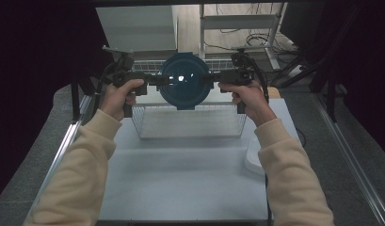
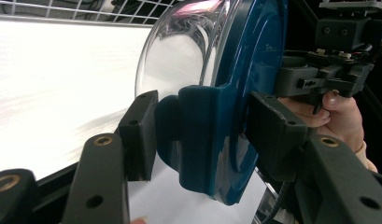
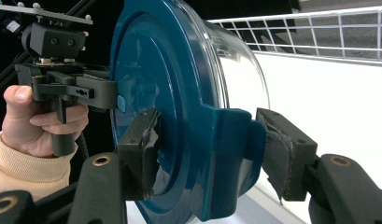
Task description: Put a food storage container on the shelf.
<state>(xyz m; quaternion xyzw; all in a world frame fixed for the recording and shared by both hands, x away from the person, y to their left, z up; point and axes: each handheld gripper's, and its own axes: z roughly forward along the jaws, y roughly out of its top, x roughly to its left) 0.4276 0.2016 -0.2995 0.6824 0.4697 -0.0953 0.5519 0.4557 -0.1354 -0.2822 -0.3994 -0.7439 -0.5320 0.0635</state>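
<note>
Spanning the gap between the two grippers, a round container [image 1: 183, 81] with a blue lid and clear body is held on edge in the air above a wire basket [image 1: 190, 123] on the table [image 1: 180, 179]. At the left, the left gripper [image 1: 155, 80] is clamped on the lid's left tab, its jaws seen pressed to both faces of that tab [image 2: 198, 135] in the left gripper view. At the right, the right gripper [image 1: 210, 77] is clamped likewise on the opposite tab [image 3: 230, 154]. The line from tab to tab runs level, left to right, and the lid faces the person, the clear body pointing away. Both hands are equally near, so any lowering into the basket would likely have to be made by both together. A white object [image 1: 254, 155] lies at the table's right edge.
</note>
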